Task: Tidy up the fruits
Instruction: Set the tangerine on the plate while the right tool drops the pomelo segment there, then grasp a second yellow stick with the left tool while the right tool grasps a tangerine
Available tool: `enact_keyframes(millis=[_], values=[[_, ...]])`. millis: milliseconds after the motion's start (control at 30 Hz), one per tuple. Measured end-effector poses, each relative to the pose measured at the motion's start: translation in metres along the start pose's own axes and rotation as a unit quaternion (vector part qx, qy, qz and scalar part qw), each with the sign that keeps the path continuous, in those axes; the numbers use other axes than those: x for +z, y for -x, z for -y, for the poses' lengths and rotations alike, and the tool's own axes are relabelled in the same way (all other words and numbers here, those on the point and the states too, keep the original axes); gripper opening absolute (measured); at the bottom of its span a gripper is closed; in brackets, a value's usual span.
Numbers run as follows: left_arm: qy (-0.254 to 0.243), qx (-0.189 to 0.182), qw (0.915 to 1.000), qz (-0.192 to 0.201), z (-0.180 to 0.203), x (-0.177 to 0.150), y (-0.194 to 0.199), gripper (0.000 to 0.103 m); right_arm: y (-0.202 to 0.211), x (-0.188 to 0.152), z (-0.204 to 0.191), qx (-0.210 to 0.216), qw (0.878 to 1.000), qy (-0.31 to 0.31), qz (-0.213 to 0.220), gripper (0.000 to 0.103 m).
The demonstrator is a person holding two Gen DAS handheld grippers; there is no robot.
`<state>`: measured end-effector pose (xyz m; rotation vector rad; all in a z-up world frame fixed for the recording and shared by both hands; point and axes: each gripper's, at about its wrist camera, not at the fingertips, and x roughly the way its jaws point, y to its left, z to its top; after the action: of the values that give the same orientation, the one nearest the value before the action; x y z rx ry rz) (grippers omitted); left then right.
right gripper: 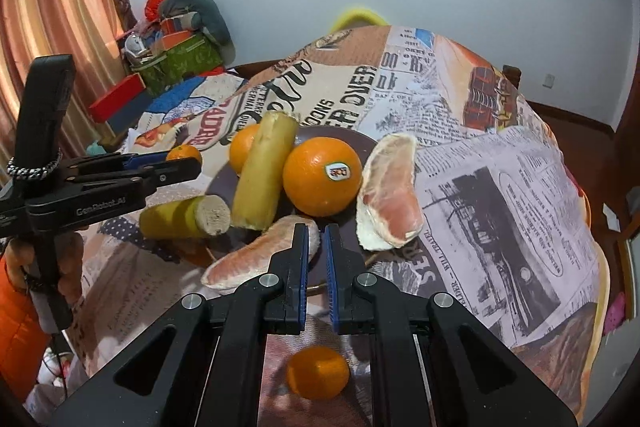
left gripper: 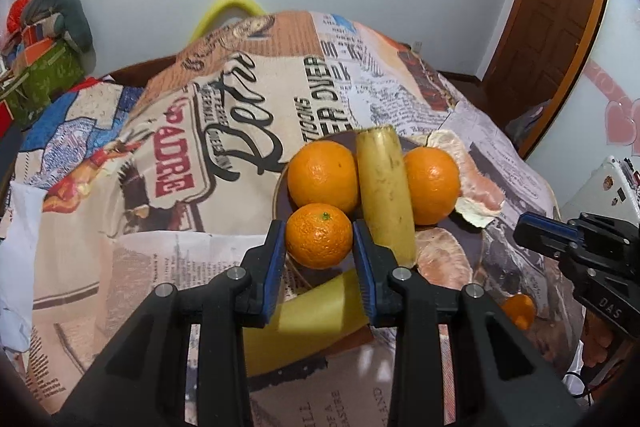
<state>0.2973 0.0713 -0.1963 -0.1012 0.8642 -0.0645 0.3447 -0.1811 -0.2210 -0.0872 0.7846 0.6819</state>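
The left claw (left gripper: pixel 319 241) was clamped on a small mandarin (left gripper: pixel 318 235) at the near rim of the dark plate (left gripper: pixel 280 187), beside two oranges. The right claw (right gripper: pixel 316 247), pressed together and empty, hovered over the plate's near side. Next, seemingly, came setting the mandarin down.

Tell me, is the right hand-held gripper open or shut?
Shut: the right hand-held gripper holds nothing, its blue pads nearly together above the plate.

A room at home.
I see pink curtains (right gripper: pixel 60 7), a wooden door (left gripper: pixel 560 7), and a newsprint cloth (left gripper: pixel 224 131) over my counter.
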Motion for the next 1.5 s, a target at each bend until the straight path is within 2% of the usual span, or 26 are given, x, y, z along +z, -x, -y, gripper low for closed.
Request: enact_keyframes(millis=[300,400,533,667,700,867,1033,1167,1400,1467,1500], values=[[0.008,-0.023,0.999,-0.038,0.003,0.004,-0.026,0.033,-0.006,-0.007,0.01,-0.004,1.0,-0.011,-0.012,0.014],[0.008,-0.018,0.9987,-0.046,0.005,0.004,-0.027,0.05,-0.007,-0.008,0.012,-0.004,1.0,-0.013,-0.014,0.015],[0.002,-0.015,0.999,-0.042,0.006,0.002,-0.021,0.05,-0.005,-0.009,0.013,-0.004,1.0,-0.015,-0.014,0.017],[-0.002,-0.014,0.9992,-0.036,0.005,0.0,-0.009,0.051,0.001,-0.011,0.013,-0.011,1.0,-0.015,-0.01,0.04],[-0.005,-0.011,0.9994,-0.034,0.005,-0.001,-0.004,0.052,0.002,-0.012,0.012,-0.014,1.0,-0.014,-0.008,0.043],[-0.009,-0.003,0.9996,-0.026,0.0,-0.009,0.015,0.062,0.012,-0.017,0.012,-0.018,1.0,-0.013,-0.007,0.043],[-0.014,0.007,0.9992,-0.036,-0.002,-0.025,0.026,0.067,0.017,-0.025,0.012,-0.018,1.0,-0.016,-0.014,0.043],[-0.022,0.023,0.9984,-0.048,-0.001,-0.036,0.024,0.072,0.02,-0.033,0.009,-0.015,1.0,-0.016,-0.021,0.043],[-0.04,0.042,0.9963,-0.064,0.004,-0.043,0.01,0.075,0.018,-0.043,0.005,-0.005,0.999,-0.023,-0.034,0.044],[-0.043,0.042,0.9961,-0.065,0.006,-0.043,0.007,0.083,0.016,-0.045,0.004,-0.003,0.999,-0.024,-0.038,0.044],[-0.045,0.043,0.9959,-0.066,0.008,-0.042,0.005,0.084,0.015,-0.046,0.003,-0.002,0.999,-0.024,-0.04,0.044]])
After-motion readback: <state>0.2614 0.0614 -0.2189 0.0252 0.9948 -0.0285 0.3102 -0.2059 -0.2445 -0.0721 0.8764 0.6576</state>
